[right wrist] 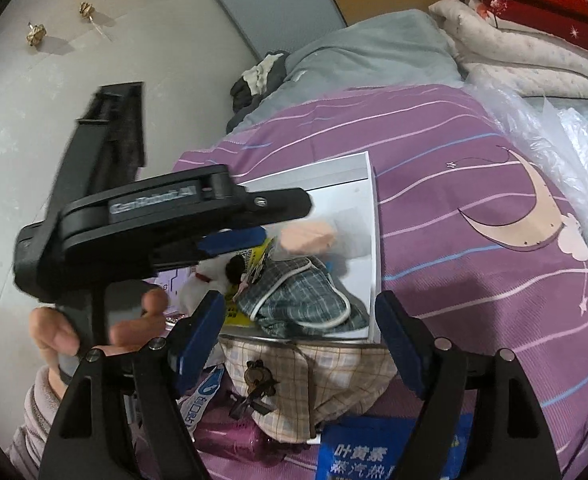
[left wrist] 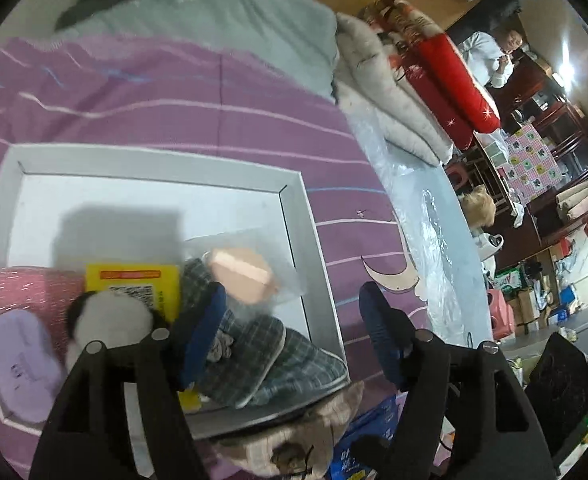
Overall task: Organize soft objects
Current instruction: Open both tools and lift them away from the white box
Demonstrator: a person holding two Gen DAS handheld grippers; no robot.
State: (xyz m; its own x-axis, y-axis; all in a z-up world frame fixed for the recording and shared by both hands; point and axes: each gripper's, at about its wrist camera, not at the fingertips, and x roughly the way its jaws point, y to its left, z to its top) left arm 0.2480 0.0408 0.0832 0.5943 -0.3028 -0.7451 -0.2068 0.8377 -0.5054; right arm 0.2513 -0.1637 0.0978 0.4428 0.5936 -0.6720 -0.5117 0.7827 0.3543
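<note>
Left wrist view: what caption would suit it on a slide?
Open left gripper above a white tray holding a plaid slipper, peach puff and panda plush on a purple striped bedspread.

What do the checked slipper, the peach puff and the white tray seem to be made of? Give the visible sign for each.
Checked slipper: woven fabric, matte; its check pattern creases softly.
Peach puff: probably foam or sponge, smooth and matte, inside a clear, glossy plastic sleeve.
White tray: likely stiff card, given its crisp mitred corners and flat rim.
</note>
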